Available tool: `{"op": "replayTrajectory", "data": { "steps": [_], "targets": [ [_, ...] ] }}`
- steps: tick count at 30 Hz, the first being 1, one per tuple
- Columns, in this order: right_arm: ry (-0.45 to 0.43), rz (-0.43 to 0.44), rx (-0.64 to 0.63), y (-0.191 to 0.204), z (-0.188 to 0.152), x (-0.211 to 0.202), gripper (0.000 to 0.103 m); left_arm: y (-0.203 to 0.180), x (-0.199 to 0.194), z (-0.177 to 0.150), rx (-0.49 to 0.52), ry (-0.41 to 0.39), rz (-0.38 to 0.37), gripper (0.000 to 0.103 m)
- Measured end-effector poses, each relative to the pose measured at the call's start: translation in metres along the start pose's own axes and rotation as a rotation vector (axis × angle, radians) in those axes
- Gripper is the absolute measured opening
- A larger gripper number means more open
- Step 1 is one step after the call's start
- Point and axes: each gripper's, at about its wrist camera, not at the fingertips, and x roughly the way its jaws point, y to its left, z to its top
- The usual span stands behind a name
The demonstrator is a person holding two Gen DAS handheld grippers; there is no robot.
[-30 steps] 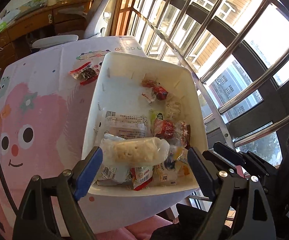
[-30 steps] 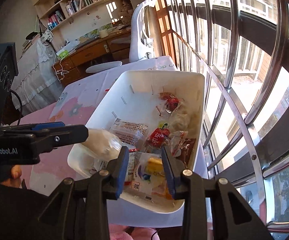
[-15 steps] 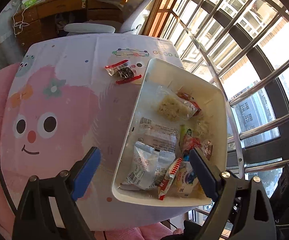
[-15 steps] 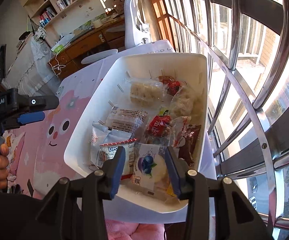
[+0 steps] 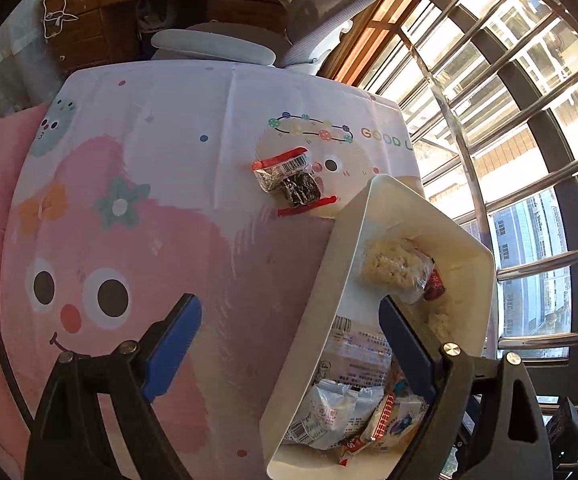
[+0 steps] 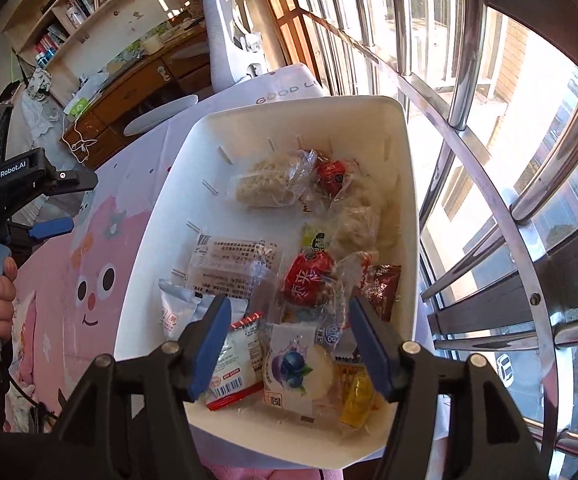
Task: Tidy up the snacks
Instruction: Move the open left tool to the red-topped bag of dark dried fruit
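One packet [image 5: 291, 178] lies alone on the worktop [image 5: 177, 128] beside the bin [image 5: 345, 240], likely next. Left gripper [image 5: 289, 336] hangs spread and empty facing it; right gripper [image 6: 289, 340], spread too, hovers over the binned snacks [image 6: 289, 264].

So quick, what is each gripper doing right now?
Left gripper: open, holding nothing, over the tablecloth.
Right gripper: open, holding nothing, over the white bin.
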Motion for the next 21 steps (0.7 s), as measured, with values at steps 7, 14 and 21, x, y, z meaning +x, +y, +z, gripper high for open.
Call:
{"op": "replayTrajectory", "data": {
  "steps": [7, 14, 21],
  "targets": [
    [0.024, -0.055, 0.078, 0.004, 0.02, 0.016, 0.066, 0.011, 0.04, 0.048, -0.077, 0.094, -0.032, 0.09],
    [0.054, -0.105, 0.142, 0.003, 0.025, 0.028, 0.067, 0.013, 0.081, 0.087, -0.129, 0.179, -0.07, 0.09],
    [0.091, -0.127, 0.18, 0.003, 0.024, 0.035, 0.067, 0.007, 0.116, 0.117, -0.187, 0.256, -0.108, 0.09]
  ]
}}
